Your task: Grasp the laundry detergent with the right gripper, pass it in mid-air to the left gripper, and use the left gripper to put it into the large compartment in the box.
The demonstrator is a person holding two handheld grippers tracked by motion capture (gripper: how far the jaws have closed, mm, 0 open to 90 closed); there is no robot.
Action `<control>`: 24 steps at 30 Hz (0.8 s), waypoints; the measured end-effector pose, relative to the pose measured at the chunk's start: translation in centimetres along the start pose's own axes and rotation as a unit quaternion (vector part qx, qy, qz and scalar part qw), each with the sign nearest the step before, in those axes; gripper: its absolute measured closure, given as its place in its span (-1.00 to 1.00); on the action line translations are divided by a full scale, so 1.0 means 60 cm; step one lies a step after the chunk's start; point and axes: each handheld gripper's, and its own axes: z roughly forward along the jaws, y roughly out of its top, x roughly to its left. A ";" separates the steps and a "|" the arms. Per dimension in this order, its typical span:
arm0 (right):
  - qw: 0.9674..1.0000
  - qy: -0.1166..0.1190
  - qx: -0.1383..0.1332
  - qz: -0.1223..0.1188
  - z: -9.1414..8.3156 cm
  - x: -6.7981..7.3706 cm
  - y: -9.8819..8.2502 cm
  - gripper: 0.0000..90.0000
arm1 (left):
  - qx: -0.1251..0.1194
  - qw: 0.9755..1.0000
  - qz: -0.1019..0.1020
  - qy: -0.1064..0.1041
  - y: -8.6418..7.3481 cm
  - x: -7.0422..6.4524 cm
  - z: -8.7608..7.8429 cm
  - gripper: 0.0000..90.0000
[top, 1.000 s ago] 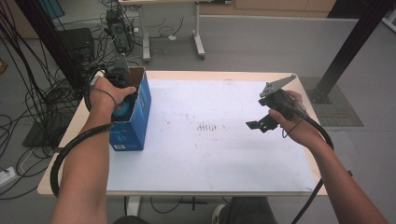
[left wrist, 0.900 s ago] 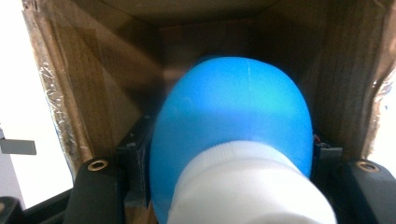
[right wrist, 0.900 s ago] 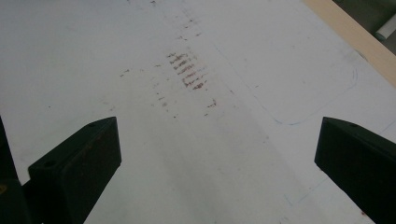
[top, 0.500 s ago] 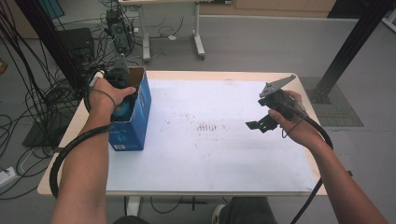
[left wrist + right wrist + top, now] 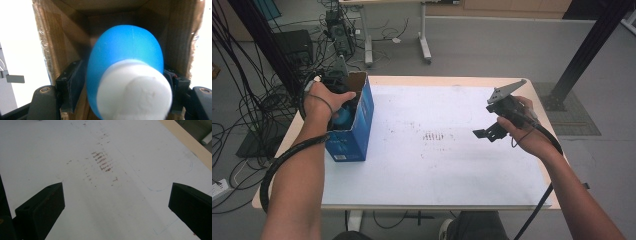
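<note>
A blue cardboard box (image 5: 357,131) with an open top stands at the table's left. The person's left hand holds my left gripper (image 5: 343,106) down inside it. In the left gripper view a rounded blue thing with a white end (image 5: 125,62) sits between the jaws of my left gripper (image 5: 122,86), with the box's brown inner walls (image 5: 62,37) around it. These jaws have just been opening, and the pads (image 5: 72,85) stand beside the blue thing without squeezing it. My right gripper (image 5: 487,132) hangs open over the table's right side, with nothing between its jaws (image 5: 116,205).
The white table top (image 5: 437,170) carries a patch of brown smudges (image 5: 437,136) near its middle, also under the right gripper (image 5: 102,161). Cables, a black post (image 5: 592,45) and another table's legs (image 5: 424,35) stand on the floor beyond the far edge.
</note>
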 end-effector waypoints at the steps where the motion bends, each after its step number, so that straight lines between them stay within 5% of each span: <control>1: 1.000 0.000 0.000 -0.001 0.000 0.000 0.000 -0.99 | -0.003 1.000 0.001 0.002 -0.001 0.000 -0.002 -0.34; 24: 1.000 -0.004 -0.002 -0.002 -0.013 0.006 0.005 -0.99 | -0.025 0.999 0.022 0.006 -0.030 -0.014 -0.063 -0.44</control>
